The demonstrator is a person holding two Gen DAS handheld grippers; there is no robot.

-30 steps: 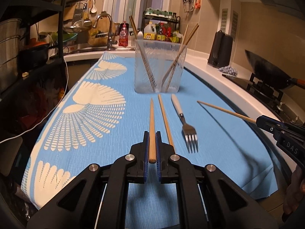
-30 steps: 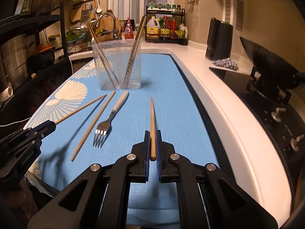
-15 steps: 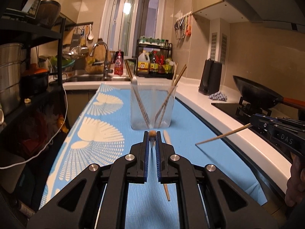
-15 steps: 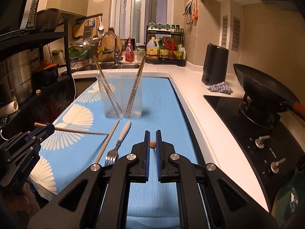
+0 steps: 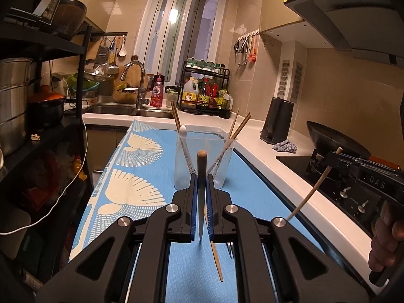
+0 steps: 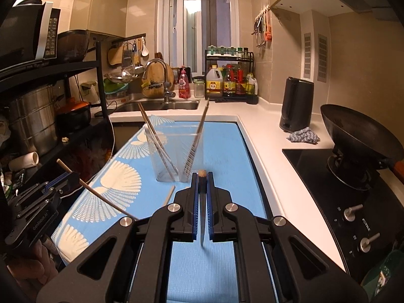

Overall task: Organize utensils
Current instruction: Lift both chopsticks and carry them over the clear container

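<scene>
My left gripper [image 5: 201,176] is shut on a wooden chopstick [image 5: 201,166], held raised with its thick end up and its tip hanging down. My right gripper [image 6: 201,176] is shut on another chopstick [image 6: 201,176], held the same way. A clear plastic holder [image 5: 202,161] stands ahead on the blue mat, with several chopsticks and a white-handled utensil in it; it also shows in the right wrist view [image 6: 176,156]. One loose chopstick [image 5: 217,262] lies on the mat below my left gripper, and fork tines [image 5: 231,248] show beside it.
The blue patterned mat [image 5: 141,176] covers the counter. A stove with a black wok [image 6: 358,139] and a black kettle [image 6: 296,106] stand on the right. A sink [image 6: 161,104], bottle rack and black shelf with pots [image 6: 32,121] are at the back and left.
Both grippers have lifted their chopsticks off the mat and tilted them from lying forward to nearly upright, thick ends up. The holder now looks closer.
</scene>
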